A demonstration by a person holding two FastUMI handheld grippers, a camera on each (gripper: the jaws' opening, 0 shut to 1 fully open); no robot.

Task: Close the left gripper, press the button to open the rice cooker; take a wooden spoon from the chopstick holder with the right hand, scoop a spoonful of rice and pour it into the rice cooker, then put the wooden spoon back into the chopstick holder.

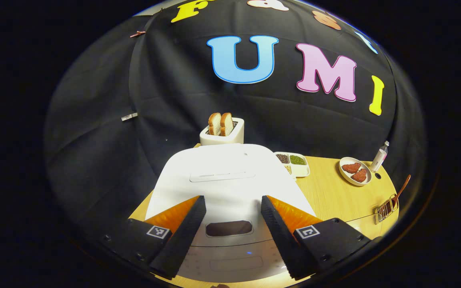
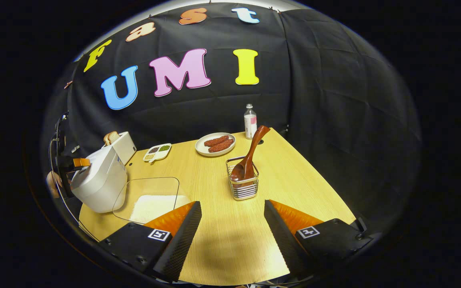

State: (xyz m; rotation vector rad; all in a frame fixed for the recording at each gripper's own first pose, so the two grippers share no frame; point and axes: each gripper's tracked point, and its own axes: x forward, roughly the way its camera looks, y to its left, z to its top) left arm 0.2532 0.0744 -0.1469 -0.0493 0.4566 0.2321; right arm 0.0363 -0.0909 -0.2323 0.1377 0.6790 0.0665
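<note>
Rice cooker [image 1: 230, 188]: white, lid down, at the left end of the table [image 1: 334, 196], directly under the left gripper [image 1: 233, 232], whose jaws stand spread above the cooker's front panel, touching nothing. In the right gripper view the left gripper [image 2: 68, 163] shows far off at the cooker's [image 2: 100, 182] left side, with part of a hand [image 2: 52, 184] behind it. Right gripper [image 2: 233, 236]: held low over the near edge of the table [image 2: 294, 176], jaws spread and empty, pointed toward the chopstick holder [image 2: 243, 186]. Contents, left to right in the right gripper view: toaster [image 2: 121, 146], white, behind the cooker, with bread [image 2: 111, 137] standing in its slots; clear container [image 2: 148, 200] just beside the cooker, holding white rice [image 2: 152, 208]; small divided dish [image 2: 157, 152] with dark, green and pale grains in separate compartments; white plate [image 2: 214, 144] bearing two reddish-brown pieces of food [image 2: 218, 144]; wire chopstick holder near the table's middle, holding the wooden spoon [image 2: 250, 154], bowl end down, handle leaning up to the right; small bottle [image 2: 250, 122] upright at the far edge, behind the holder.
</note>
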